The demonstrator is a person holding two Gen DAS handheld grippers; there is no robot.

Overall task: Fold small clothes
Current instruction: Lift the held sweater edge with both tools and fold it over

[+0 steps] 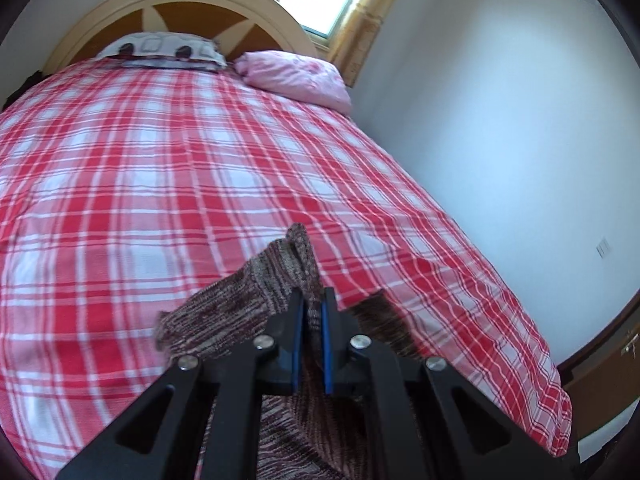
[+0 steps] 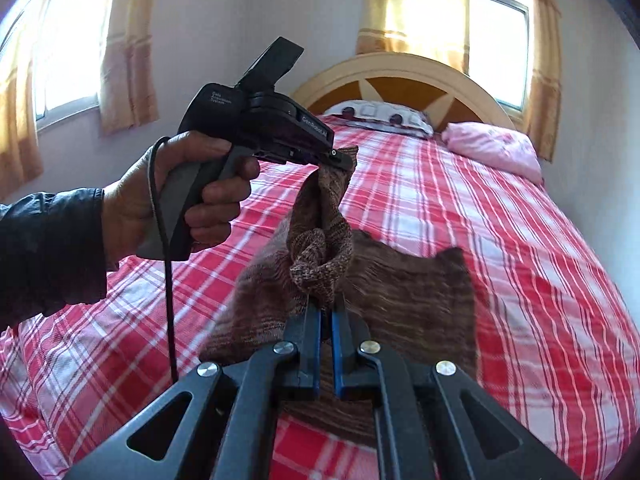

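Left gripper (image 1: 311, 304) clamped on edge of brown knit garment (image 2: 420, 292); right gripper (image 2: 326, 308) clamped on bunched fold. Garment lifted between them, rest seemingly draped on plaid bed (image 2: 500, 208). Hand (image 2: 176, 196) holds left gripper.

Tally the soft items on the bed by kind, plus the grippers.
Pillows: 2, patterned pillow and pink pillow
Knit garment: 1, brown knit garment
Plaid bedsheet: 1, red plaid bedsheet
Grippers: 2, left gripper and right gripper, both shut on the garment
Total: 6
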